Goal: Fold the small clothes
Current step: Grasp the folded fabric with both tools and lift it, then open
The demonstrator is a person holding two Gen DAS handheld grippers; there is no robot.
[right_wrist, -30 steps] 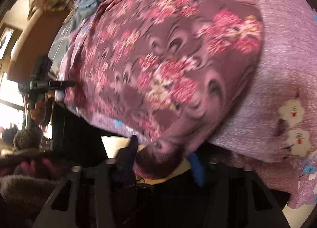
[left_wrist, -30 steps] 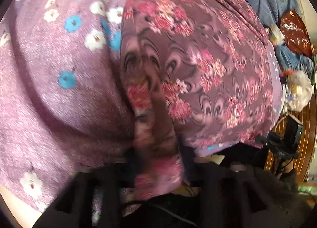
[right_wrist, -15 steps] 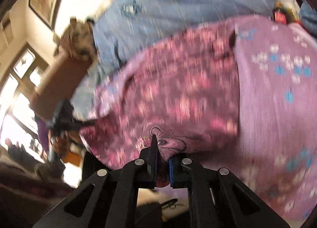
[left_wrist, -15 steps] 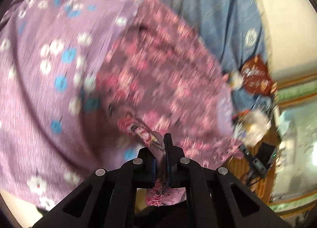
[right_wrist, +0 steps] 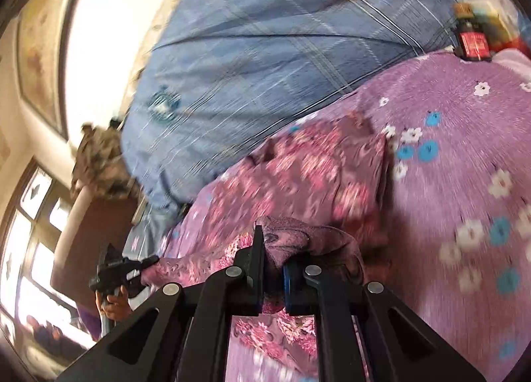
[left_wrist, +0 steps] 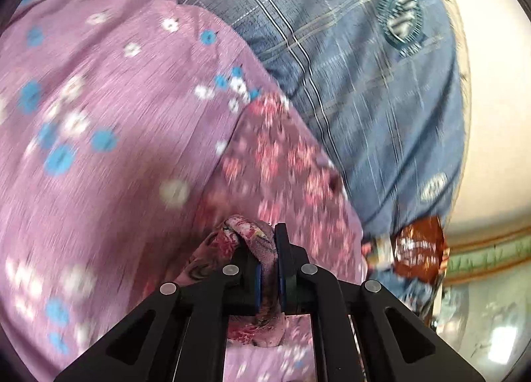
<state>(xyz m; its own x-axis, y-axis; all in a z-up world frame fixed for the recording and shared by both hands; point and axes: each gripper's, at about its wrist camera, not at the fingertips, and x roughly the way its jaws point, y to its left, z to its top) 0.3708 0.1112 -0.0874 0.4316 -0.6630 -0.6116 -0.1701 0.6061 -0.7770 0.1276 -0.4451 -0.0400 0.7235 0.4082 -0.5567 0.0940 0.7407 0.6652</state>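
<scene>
Lifted since earlier, both tools [left_wrist: 268, 242] [right_wrist: 273, 244] clench the seemingly folded floral garment [left_wrist: 285, 166]; only right view shows a bottle [right_wrist: 471, 40].

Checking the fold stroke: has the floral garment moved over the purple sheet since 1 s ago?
Yes. The floral garment, pinched by the left gripper and right gripper, now covers less of the purple sheet, with blue blanket showing beyond.

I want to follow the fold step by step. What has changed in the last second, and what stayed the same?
Both grippers, the left gripper and the right gripper, have drawn back from the floral garment, which filled the views before and now lies further away on the purple flowered sheet, with more of the blue checked blanket showing. Nothing was let go: each gripper stays shut on a bunched edge of the garment.
</scene>
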